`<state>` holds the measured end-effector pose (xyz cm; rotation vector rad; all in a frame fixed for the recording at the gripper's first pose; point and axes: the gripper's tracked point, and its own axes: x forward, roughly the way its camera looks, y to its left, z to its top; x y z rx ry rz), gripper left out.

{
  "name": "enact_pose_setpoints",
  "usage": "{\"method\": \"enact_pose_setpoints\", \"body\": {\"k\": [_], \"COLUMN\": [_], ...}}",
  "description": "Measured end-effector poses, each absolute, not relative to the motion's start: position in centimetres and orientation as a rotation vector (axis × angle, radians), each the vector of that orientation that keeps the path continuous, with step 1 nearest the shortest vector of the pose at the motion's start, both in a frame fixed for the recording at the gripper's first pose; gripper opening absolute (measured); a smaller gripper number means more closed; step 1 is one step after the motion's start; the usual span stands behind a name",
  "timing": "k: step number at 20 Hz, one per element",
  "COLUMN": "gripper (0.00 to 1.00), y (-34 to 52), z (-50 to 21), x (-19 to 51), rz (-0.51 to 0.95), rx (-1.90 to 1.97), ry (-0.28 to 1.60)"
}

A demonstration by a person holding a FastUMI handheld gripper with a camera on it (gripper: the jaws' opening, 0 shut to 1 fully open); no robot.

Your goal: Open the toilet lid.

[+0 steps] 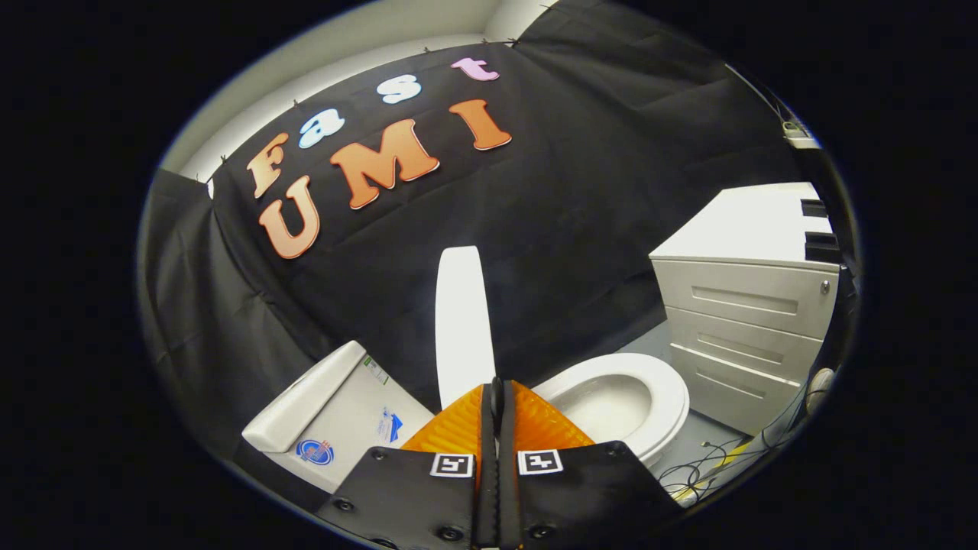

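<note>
The white toilet lid [461,321] stands upright, seen nearly edge-on against the black cloth wall. It rises just beyond my fingertips and a little to their left. To the right of the fingers lies the white seat ring [666,397] around the open bowl [611,401]. Left of the lid sits the white tank [336,416] with stickers on its top. My gripper [497,388] is shut, its two fingers pressed together with nothing between them. The tips are right at the lid's lower edge; I cannot tell whether they touch it.
A white drawer cabinet [752,305] stands on the grey floor to the right of the toilet. Loose cables [714,462] lie on the floor in front of it. Black cloth [581,198] hangs close behind the toilet.
</note>
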<state>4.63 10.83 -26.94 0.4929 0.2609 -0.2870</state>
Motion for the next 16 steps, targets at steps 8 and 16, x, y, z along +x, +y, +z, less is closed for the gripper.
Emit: {"method": "enact_pose_setpoints", "body": {"k": [8, 16], "gripper": [0.08, 0.08], "y": [16.8, 22.1], "z": [-25.0, -24.1], "x": [6.1, 6.9], "rz": [-0.215, -0.17], "rx": [0.351, 0.242], "ry": [0.283, 0.307]}}
